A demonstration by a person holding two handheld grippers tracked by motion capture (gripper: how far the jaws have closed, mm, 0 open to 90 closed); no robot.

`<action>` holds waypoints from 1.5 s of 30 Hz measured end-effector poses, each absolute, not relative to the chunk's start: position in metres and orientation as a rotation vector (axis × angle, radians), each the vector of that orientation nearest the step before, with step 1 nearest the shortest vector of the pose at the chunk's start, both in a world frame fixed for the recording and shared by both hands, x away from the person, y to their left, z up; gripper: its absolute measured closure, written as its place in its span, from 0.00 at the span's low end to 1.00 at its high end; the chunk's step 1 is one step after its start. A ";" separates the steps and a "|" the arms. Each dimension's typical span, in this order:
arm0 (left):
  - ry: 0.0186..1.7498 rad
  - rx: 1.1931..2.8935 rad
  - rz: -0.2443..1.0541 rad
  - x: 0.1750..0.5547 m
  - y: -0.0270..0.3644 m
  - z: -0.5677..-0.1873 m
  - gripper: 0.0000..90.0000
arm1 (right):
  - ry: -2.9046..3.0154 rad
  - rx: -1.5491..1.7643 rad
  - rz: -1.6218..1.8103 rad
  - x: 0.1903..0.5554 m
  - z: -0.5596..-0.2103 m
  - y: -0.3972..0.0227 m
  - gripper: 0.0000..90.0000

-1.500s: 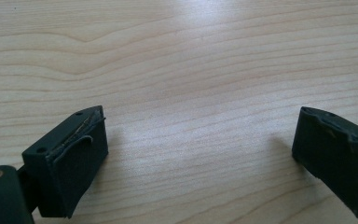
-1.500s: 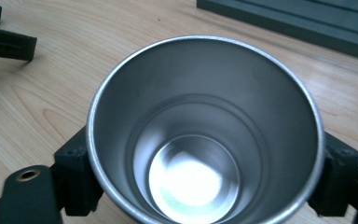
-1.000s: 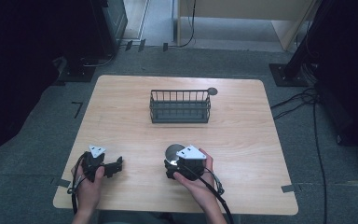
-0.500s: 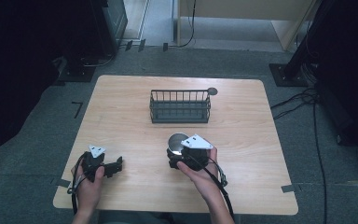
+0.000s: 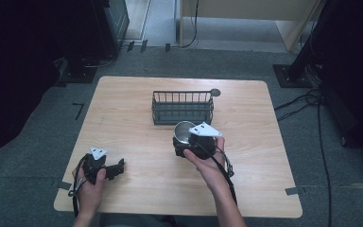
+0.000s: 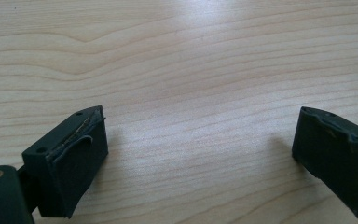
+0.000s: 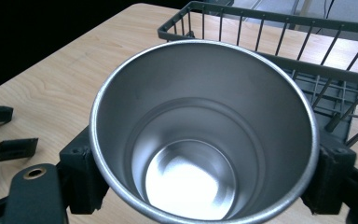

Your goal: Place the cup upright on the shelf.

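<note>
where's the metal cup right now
The cup is clamped in the right tongs near the table's middle in the high view, just in front of the wire basket, mouth open and empty.

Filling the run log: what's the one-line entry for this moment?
right tongs: shut on cup | left tongs: open, nothing between | basket: beyond cup

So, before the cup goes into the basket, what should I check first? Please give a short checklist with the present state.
1. Right gripper closed on the cup, a jaw on each side: ok.
2. Cup upright, nothing inside it: ok.
3. Basket open on top, just beyond the cup: ok.
4. Basket floor free of things: cannot tell, its bars partly hide it.
5. Left gripper open, resting on the table, away from the path: ok.
</note>
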State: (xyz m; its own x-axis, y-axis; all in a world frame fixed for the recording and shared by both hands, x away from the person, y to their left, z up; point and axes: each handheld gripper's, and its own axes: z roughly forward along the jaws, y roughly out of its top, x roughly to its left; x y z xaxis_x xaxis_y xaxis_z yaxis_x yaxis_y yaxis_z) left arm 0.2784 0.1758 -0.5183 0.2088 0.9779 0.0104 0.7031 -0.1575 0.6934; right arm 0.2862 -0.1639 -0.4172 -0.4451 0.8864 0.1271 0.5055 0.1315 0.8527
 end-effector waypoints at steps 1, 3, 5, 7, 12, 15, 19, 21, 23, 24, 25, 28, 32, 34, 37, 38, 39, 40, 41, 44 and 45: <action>1.554 1.929 0.638 0.278 0.176 -0.518 0.04 | 2.002 1.344 1.250 0.288 -0.417 -0.164 0.21; 1.554 1.929 0.638 0.278 0.176 -0.518 0.04 | 1.997 1.345 1.250 0.290 -0.415 -0.165 0.21; 1.554 1.929 0.638 0.278 0.176 -0.518 0.04 | 1.991 1.349 1.252 0.292 -0.413 -0.167 0.21; 1.556 1.927 0.637 0.278 0.176 -0.518 0.04 | 1.980 1.353 1.258 0.294 -0.411 -0.168 0.21; 1.554 1.927 0.639 0.278 0.176 -0.518 0.04 | 1.963 1.353 1.262 0.300 -0.405 -0.172 0.21; 1.554 1.929 0.638 0.278 0.176 -0.518 0.04 | 1.953 1.358 1.264 0.305 -0.401 -0.174 0.21; 1.554 1.929 0.638 0.278 0.176 -0.518 0.04 | 1.944 1.356 1.261 0.311 -0.396 -0.173 0.21; 1.554 1.929 0.638 0.278 0.176 -0.518 0.04 | 1.944 1.348 1.251 0.314 -0.394 -0.172 0.21; 1.554 1.929 0.638 0.278 0.176 -0.518 0.04 | 1.941 1.345 1.252 0.318 -0.391 -0.172 0.21; 1.554 1.929 0.638 0.278 0.176 -0.518 0.04 | 1.939 1.344 1.256 0.319 -0.390 -0.171 0.21; 1.553 1.928 0.640 0.278 0.176 -0.518 0.04 | 1.940 1.349 1.258 0.321 -0.389 -0.171 0.21; 1.553 1.928 0.639 0.278 0.176 -0.518 0.04 | 1.932 1.356 1.252 0.327 -0.385 -0.170 0.21; 1.554 1.928 0.640 0.278 0.176 -0.518 0.04 | 1.918 1.344 1.251 0.336 -0.377 -0.169 0.21; 1.553 1.928 0.640 0.278 0.176 -0.518 0.04 | 1.909 1.345 1.248 0.342 -0.373 -0.168 0.21; 1.554 1.930 0.639 0.279 0.176 -0.518 0.04 | 1.898 1.349 1.236 0.350 -0.369 -0.169 0.21; 1.554 1.930 0.639 0.279 0.176 -0.518 0.04 | 1.895 1.349 1.233 0.353 -0.368 -0.169 0.21; 1.554 1.930 0.639 0.279 0.176 -0.518 0.04 | 1.891 1.349 1.227 0.356 -0.367 -0.169 0.21; 1.554 1.930 0.639 0.279 0.176 -0.518 0.04 | 1.888 1.357 1.223 0.359 -0.366 -0.169 0.21; 1.554 1.930 0.639 0.279 0.176 -0.518 0.04 | 1.885 1.362 1.220 0.362 -0.365 -0.169 0.21; 1.554 1.930 0.639 0.279 0.176 -0.518 0.04 | 1.879 1.359 1.204 0.369 -0.363 -0.169 0.21; 1.554 1.930 0.639 0.279 0.176 -0.518 0.04 | 1.878 1.358 1.199 0.372 -0.362 -0.169 0.21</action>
State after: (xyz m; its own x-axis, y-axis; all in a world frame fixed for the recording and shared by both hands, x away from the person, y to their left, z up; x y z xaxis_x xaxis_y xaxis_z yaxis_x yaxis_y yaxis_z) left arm 0.2788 0.1756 -0.5183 0.2088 0.9779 0.0113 0.7029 -0.1581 0.6935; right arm 0.3719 -0.1688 -0.3624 -0.3571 0.9306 0.0804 0.4641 0.1021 0.8799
